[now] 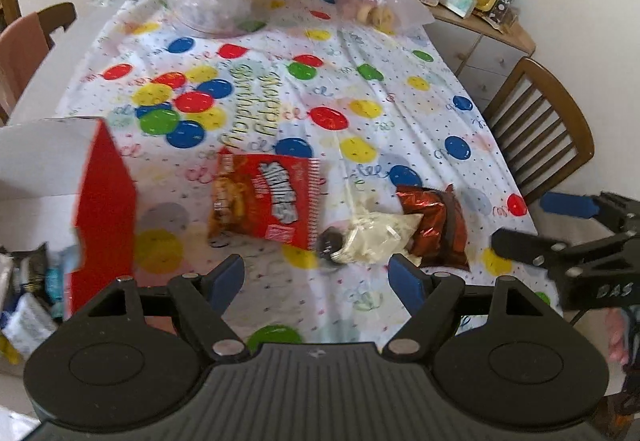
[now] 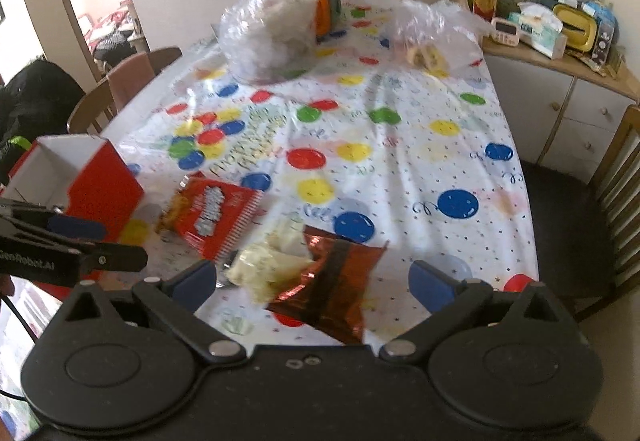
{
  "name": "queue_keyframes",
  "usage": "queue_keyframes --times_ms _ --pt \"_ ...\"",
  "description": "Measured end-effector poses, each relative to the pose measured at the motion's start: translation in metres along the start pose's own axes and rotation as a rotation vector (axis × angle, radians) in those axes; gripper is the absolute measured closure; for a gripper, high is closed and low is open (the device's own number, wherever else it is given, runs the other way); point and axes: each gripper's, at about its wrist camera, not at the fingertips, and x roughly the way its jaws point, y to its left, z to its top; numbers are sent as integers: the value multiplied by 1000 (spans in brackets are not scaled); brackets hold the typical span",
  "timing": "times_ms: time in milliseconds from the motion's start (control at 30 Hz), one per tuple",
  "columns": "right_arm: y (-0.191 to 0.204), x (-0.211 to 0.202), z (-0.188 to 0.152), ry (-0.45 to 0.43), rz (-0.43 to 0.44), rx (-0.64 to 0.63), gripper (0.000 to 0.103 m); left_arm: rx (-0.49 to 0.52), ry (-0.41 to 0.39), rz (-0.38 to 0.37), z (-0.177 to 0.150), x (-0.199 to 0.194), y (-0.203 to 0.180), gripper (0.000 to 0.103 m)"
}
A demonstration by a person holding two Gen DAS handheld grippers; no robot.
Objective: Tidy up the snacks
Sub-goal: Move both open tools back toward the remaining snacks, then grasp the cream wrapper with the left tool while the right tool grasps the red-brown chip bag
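Both our tongs hang with fingers apart and empty above the near edge of the table: the left tongs and the right tongs. Three loose snacks lie there. The red snack bag sits nearest the red box at the near left corner, where packets already lie inside. The pale packet touches, perhaps overlaps, the foil bag toward the right edge. We judge the red snack bag the best first pick: nip its crimped edge, lift it flat and lower it into the box. Pulling the foil bag first may drag the pale packet along.
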Motion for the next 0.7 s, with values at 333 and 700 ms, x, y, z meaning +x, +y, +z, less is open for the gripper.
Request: queue_keyframes --times_ms 333,700 --pt "-45 51 4 102 29 176 5 148 52 -39 3 51 -42 24" --pt "-48 86 4 160 66 273 18 72 148 -72 20 101 -37 24"
